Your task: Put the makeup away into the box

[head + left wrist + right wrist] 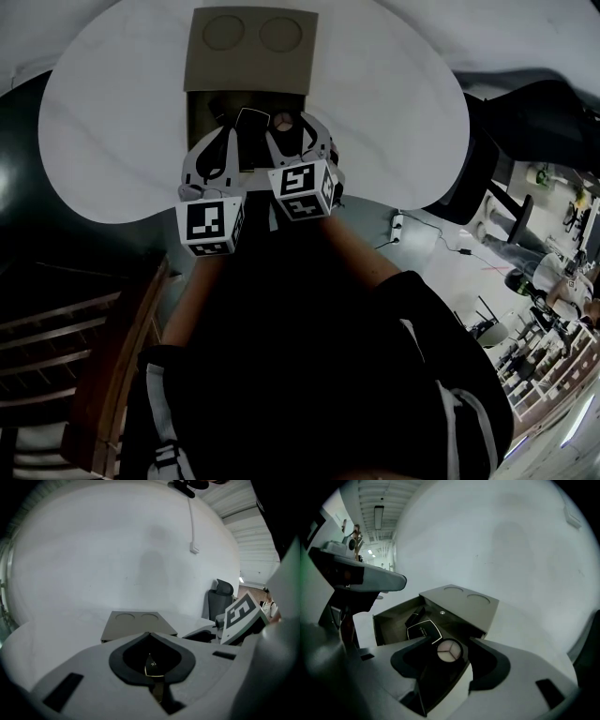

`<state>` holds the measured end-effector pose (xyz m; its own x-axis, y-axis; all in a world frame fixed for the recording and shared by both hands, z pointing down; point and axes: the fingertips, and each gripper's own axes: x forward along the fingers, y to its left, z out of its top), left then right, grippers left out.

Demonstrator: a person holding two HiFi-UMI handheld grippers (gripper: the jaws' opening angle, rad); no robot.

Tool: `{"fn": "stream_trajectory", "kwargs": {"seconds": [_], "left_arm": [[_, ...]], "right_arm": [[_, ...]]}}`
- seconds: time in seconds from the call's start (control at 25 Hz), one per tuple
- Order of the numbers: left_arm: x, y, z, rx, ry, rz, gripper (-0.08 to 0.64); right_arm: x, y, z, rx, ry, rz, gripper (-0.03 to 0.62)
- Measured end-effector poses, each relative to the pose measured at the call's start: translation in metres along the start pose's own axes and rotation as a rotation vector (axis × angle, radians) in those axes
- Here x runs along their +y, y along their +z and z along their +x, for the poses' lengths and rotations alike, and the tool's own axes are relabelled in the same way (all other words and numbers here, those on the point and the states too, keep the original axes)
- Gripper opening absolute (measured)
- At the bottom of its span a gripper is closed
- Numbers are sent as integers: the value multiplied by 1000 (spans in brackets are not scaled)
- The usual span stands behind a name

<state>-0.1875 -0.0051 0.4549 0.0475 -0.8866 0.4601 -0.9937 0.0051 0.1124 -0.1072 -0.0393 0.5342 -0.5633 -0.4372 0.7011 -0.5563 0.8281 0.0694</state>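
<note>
An olive box (249,47) with two round marks on its lid stands at the far side of the white table (394,122), its drawer (391,623) pulled out toward me. A dark tube (415,617) lies inside the drawer. Both grippers hang over the drawer's front. My right gripper (447,665) is open around an opened black compact (423,632) with a round three-tone pan (449,649); a strip of table shows beside the right jaw. My left gripper (150,637) has its tips together, with a thin dark gold-edged item (153,667) between the jaws. The right gripper's marker cube (241,616) shows beside it.
A dark office chair (487,178) stands past the table's right edge. A wooden rack (94,356) is at the lower left, and a power strip (397,225) lies on the floor to the right. Bare tabletop surrounds the box (138,623).
</note>
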Motion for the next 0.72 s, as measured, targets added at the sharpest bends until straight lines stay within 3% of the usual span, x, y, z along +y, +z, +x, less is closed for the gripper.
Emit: {"fn": "stream_trajectory", "kwargs": {"seconds": [0.12, 0.32, 0.4, 0.72], "left_arm": [[-4, 6, -2, -17, -8, 11, 8], [-16, 21, -8, -60, -21, 38, 8], [-21, 33, -10, -86, -28, 52, 8], [-51, 103, -32, -233, -65, 105, 8]], "right_arm": [[-5, 10, -10, -39, -18, 9, 257], [-19, 35, -41, -155, -79, 21, 90], [-25, 46, -56, -199, -98, 39, 52], [-58, 102, -132, -414, -163, 91, 25]]}}
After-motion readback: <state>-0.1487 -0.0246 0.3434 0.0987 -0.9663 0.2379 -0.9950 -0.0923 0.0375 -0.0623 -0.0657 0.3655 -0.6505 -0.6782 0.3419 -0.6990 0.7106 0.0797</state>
